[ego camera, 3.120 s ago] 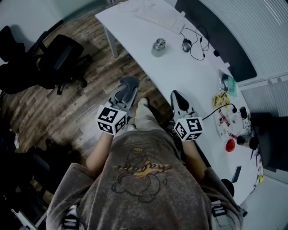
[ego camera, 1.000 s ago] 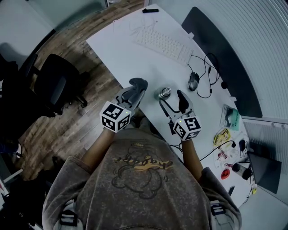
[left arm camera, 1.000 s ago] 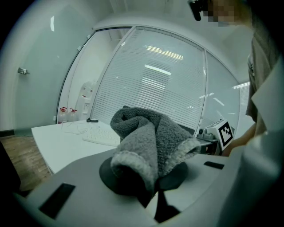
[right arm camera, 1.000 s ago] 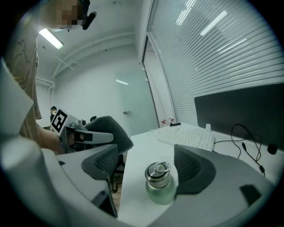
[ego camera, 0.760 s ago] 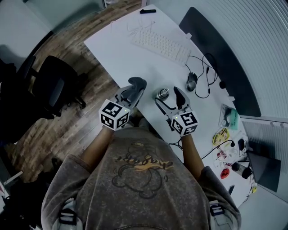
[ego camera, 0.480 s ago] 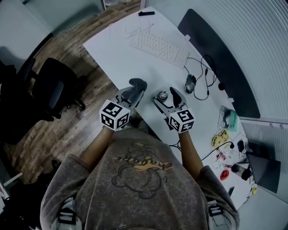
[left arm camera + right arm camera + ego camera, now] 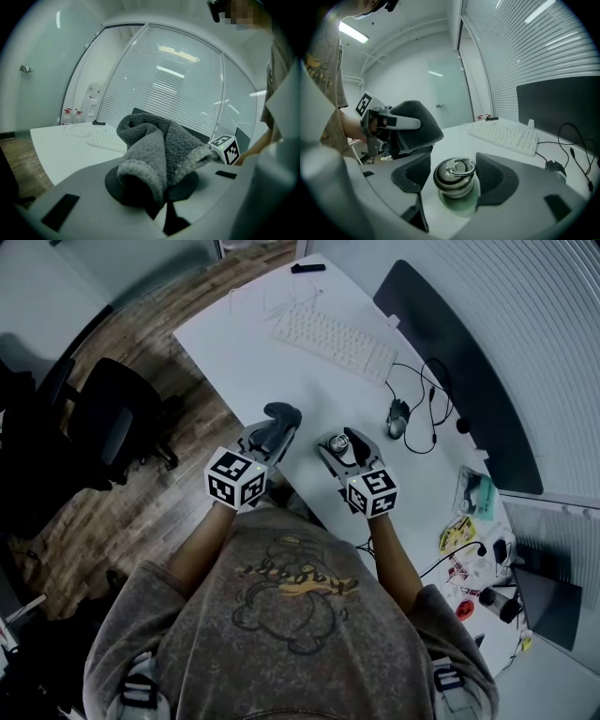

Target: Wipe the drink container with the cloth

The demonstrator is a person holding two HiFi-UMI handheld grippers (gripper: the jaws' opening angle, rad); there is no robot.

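Note:
A small drink bottle (image 7: 454, 179) with a steel ring-top lid stands on the white desk (image 7: 253, 343), near its front edge. My right gripper (image 7: 339, 440) has its jaws on either side of the bottle (image 7: 337, 443). They have just been closing, and a sliver of desk still shows between the left pad (image 7: 412, 174) and the lid. My left gripper (image 7: 275, 424) hovers just left of it, shut on a bunched grey cloth (image 7: 157, 143). That cloth (image 7: 417, 125) also shows in the right gripper view, behind the bottle on the left.
A white keyboard (image 7: 333, 338) lies further back on the desk, with a wired mouse (image 7: 398, 418) and a dark monitor (image 7: 450, 362) to the right. Small clutter (image 7: 469, 521) sits at the desk's right end. An office chair (image 7: 108, 423) stands on the wood floor to the left.
My right gripper has come down and forward, so the bottle now stands between its jaws, which have narrowed. The left gripper with the cloth has barely shifted.

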